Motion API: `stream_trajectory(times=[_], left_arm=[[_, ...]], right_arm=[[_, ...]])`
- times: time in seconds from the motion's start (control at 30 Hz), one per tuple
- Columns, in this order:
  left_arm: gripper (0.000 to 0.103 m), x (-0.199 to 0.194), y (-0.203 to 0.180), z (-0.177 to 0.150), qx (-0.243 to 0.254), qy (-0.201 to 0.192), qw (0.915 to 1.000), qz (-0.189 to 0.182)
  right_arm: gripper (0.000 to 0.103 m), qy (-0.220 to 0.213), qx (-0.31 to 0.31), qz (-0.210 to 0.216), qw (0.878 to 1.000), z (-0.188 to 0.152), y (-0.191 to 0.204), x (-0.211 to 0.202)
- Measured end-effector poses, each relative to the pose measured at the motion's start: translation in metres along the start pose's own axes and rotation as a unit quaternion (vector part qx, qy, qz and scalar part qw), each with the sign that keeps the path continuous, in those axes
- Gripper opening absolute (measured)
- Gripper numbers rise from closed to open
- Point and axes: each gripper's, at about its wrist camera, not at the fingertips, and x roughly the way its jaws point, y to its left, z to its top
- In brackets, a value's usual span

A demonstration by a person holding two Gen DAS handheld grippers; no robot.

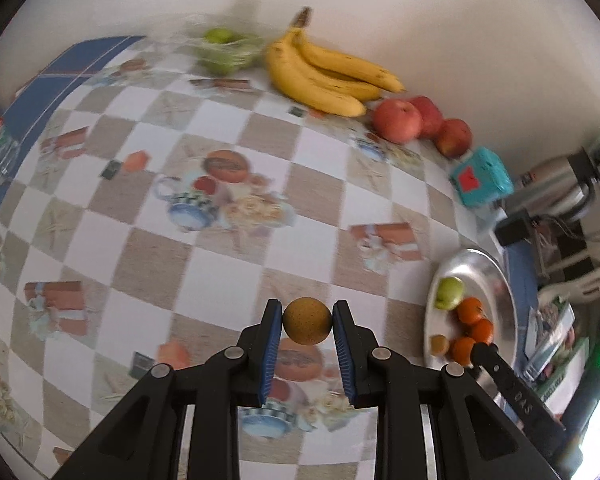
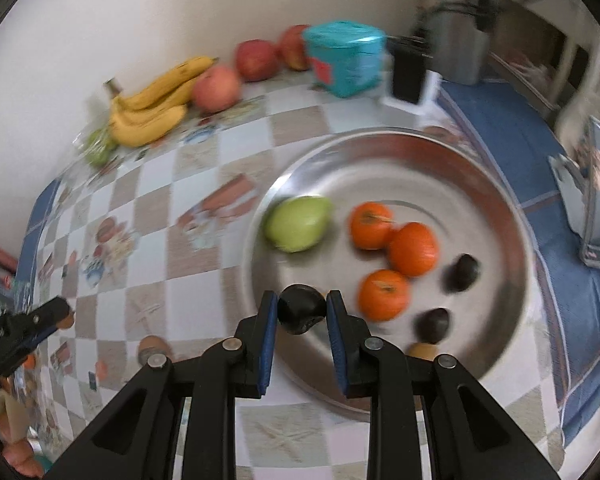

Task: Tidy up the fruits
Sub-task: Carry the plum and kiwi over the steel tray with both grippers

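My left gripper (image 1: pixel 307 322) is shut on a small round brown fruit (image 1: pixel 307 321), held above the checkered tablecloth. My right gripper (image 2: pixel 302 312) is shut on a small dark fruit (image 2: pixel 301 313) over the near rim of the round metal tray (image 2: pixel 380 152). In the tray lie a green fruit (image 2: pixel 298 223), three oranges (image 2: pixel 412 249), two dark fruits (image 2: pixel 462 273) and a small brown one (image 2: pixel 423 350). The left wrist view shows the tray (image 1: pixel 484 268) at right, with the other gripper's tip (image 1: pixel 485 351) over it. The left gripper's tip (image 2: pixel 54 314) shows at far left in the right wrist view.
Along the wall lie a banana bunch (image 1: pixel 324 76), three red apples (image 1: pixel 398 120), a bag of green fruit (image 1: pixel 226 50) and a teal box (image 1: pixel 482 176). A metal appliance (image 1: pixel 556 188) stands at the table's right end. Another brown fruit (image 2: pixel 153 347) lies on the cloth.
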Motion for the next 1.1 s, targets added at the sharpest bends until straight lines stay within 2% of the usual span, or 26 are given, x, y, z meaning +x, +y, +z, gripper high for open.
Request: stream_trajectory(times=[0.27,0.57,0.93,1.1], left_arm=[[0.028,0.003,-0.051,-0.008,0.054,-0.003,0.9977,-0.040],[0.028,0.023,-0.105,-0.028,0.128,0.004,0.9898,-0.061],[0.028,0.053,-0.123,-0.030,0.138,0.007,0.9873,-0.077],[0.028,0.067,-0.121,-0.032,0.131,0.022,0.9881,-0.076]], right_arm=[[0.026,-0.023,0.053,-0.014,0.998,0.007,-0.046,-0.015],[0.026,-0.016,0.048,-0.014,0.999,0.009,-0.050,-0.014],[0.026,0.019,0.031,-0.002,0.999,0.004,-0.038,-0.005],[0.026,0.035,0.022,-0.004,0.999,0.003,-0.033,0.000]])
